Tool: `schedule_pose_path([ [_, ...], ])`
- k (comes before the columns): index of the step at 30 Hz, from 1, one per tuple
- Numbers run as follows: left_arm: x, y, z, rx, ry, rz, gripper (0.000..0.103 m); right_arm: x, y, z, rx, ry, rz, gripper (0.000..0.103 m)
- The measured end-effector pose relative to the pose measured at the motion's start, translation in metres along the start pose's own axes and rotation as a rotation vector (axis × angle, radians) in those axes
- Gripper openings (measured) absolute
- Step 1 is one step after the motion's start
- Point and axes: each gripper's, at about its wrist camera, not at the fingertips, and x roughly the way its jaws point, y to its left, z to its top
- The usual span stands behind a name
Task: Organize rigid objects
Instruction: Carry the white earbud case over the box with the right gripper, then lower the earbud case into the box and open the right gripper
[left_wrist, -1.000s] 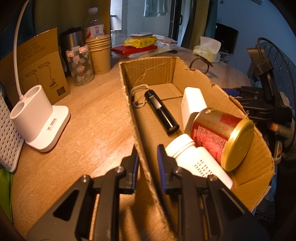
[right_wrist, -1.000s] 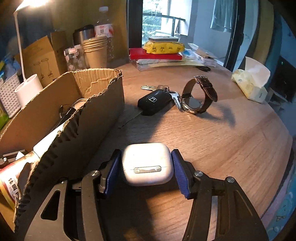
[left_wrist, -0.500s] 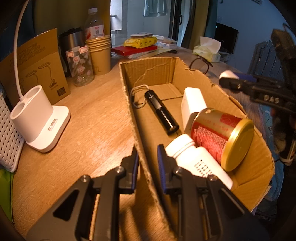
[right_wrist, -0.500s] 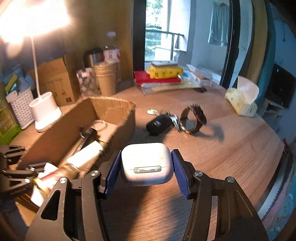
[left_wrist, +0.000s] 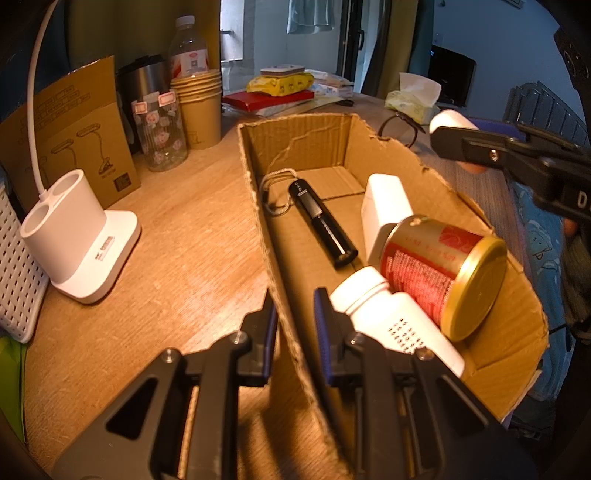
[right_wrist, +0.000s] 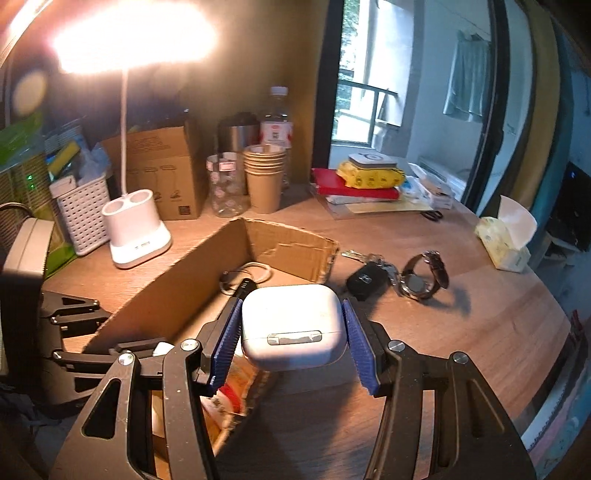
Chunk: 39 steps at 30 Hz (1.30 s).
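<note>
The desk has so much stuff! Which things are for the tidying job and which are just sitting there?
For the job:
cardboard box
earbud case
flashlight
red tin
white pill bottle
car key
wristwatch

Just lying about:
lamp base
paper cups
tissue pack

Looks like someone's home: cluttered wooden table (right_wrist: 480, 332), desk lamp (right_wrist: 136, 229), paper cups (right_wrist: 264, 177), tissues (right_wrist: 506, 240), laundry (right_wrist: 467, 92) by the balcony door.

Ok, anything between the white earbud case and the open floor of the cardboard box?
Nothing visible. The right hand-held gripper holds the white rounded earbud case above the brown cardboard box's torn wall; bare floor lies beyond the black cylindrical flashlight.
</note>
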Motion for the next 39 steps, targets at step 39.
schedule_pose_path([
  [39,0.0,0.0,0.0,0.001,0.0,0.0,0.02,0.046,0.054,0.011,-0.149,0.086,0.188,0.058],
])
